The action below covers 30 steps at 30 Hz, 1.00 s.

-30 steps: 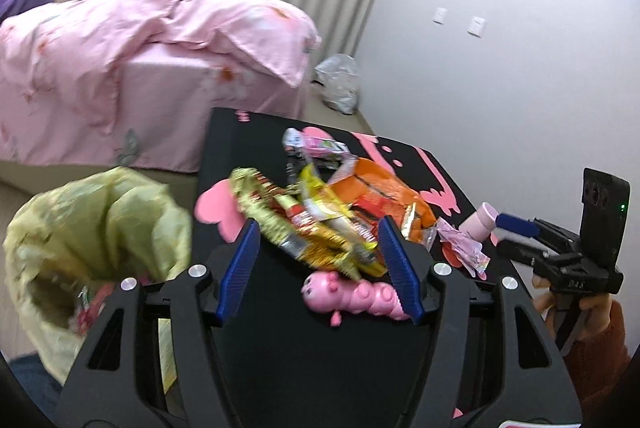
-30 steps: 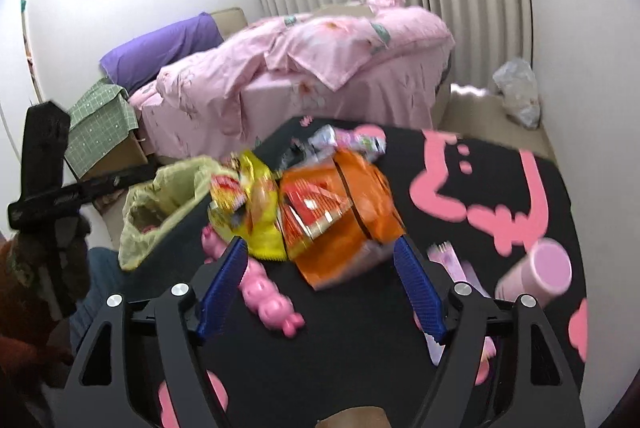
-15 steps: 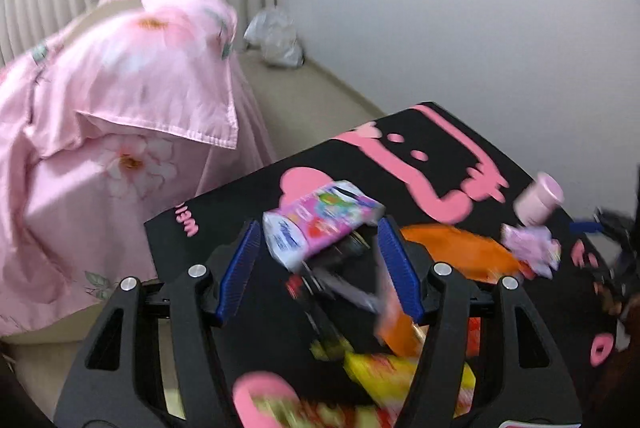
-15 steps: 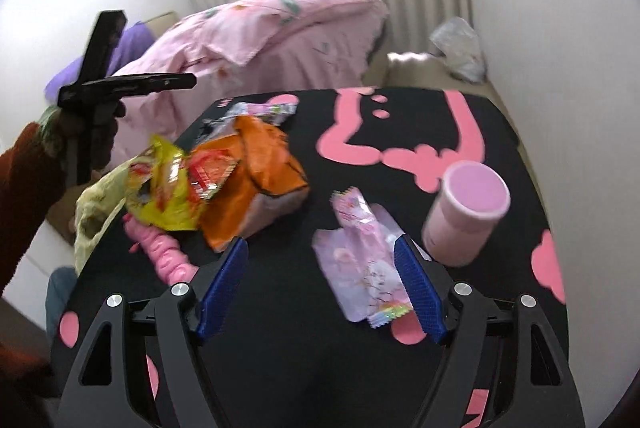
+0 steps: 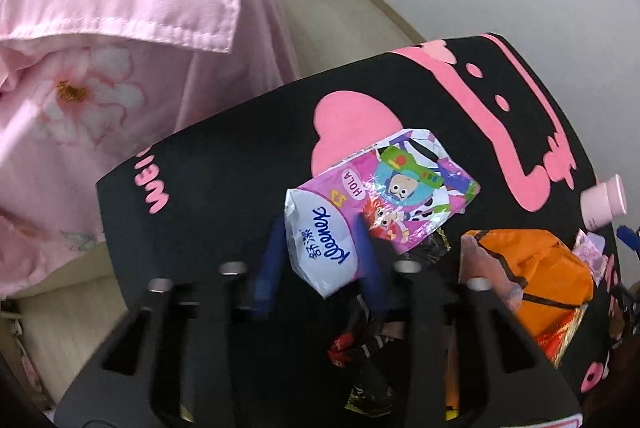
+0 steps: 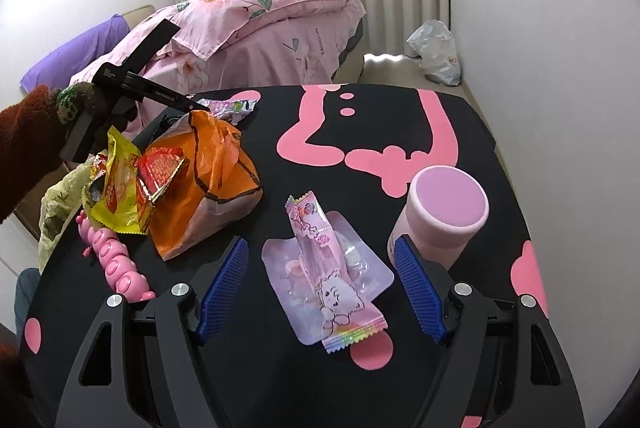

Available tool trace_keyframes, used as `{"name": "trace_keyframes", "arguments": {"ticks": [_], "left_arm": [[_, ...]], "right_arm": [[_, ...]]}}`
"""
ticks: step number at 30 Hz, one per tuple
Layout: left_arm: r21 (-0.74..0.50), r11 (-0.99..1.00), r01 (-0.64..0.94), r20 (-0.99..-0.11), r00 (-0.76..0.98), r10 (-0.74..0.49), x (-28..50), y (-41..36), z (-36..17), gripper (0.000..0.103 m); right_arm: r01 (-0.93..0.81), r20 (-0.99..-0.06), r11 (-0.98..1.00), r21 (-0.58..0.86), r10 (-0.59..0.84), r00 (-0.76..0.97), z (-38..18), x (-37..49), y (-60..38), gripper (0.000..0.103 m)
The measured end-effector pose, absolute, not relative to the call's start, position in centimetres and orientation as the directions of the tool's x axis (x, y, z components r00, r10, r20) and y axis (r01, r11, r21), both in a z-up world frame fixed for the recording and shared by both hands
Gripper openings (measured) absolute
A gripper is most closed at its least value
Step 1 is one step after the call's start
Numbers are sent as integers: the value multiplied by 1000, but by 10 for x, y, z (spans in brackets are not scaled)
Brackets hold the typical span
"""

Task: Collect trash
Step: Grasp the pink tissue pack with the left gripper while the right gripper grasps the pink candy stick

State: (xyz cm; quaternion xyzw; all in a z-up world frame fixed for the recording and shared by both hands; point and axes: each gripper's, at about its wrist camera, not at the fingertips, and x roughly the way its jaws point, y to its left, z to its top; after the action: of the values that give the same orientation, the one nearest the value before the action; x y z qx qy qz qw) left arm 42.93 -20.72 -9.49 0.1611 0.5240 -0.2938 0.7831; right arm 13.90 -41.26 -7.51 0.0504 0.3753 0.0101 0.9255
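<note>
My left gripper [image 5: 320, 224] points down at the far edge of the black table [image 5: 224, 179]. Its jaws are closing, and the blue pads sit against both sides of a pink and white tissue pack [image 5: 320, 248]. From the right wrist view, the left gripper [image 6: 192, 103] is held by a hand in a brown sleeve behind an orange bag [image 6: 216, 179]. My right gripper [image 6: 320, 242] stands open over a pink candy wrapper [image 6: 340, 292] that lies flat on the table, not touched. Yellow and red snack wrappers [image 6: 120, 195] lie on the orange bag [image 5: 532, 268].
A pink lidded cup [image 6: 444, 211] stands just right of my right gripper. A pink caterpillar toy [image 6: 112, 260] lies at the table's left edge, above a yellow-green trash bag [image 6: 56, 203]. A bed with pink covers [image 6: 272, 19] stands behind the table.
My left gripper swung from the wrapper pile to the table's far edge and closed around the tissue pack. My right gripper came down over the pink candy wrapper and stayed open.
</note>
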Motion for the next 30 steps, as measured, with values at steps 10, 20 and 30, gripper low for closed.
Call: {"name": "trace_keyframes", "arguments": {"ticks": [10,20,30], "left_arm": [[-207,797,567,-837,318,-444,387,-182,-56,2],[-378,754,537,-734,323,-598,327,-154,0,2],[-404,785,470,-757,310,-575,266,-142,-24,2]], "right_arm": [[25,-697,994,107,57,714,-77,133,-418,72],[22,-746,992,123,78,662,-97,139,-428,72],[-55,-728,996,66,86,680,-80,147,-412,55]]}}
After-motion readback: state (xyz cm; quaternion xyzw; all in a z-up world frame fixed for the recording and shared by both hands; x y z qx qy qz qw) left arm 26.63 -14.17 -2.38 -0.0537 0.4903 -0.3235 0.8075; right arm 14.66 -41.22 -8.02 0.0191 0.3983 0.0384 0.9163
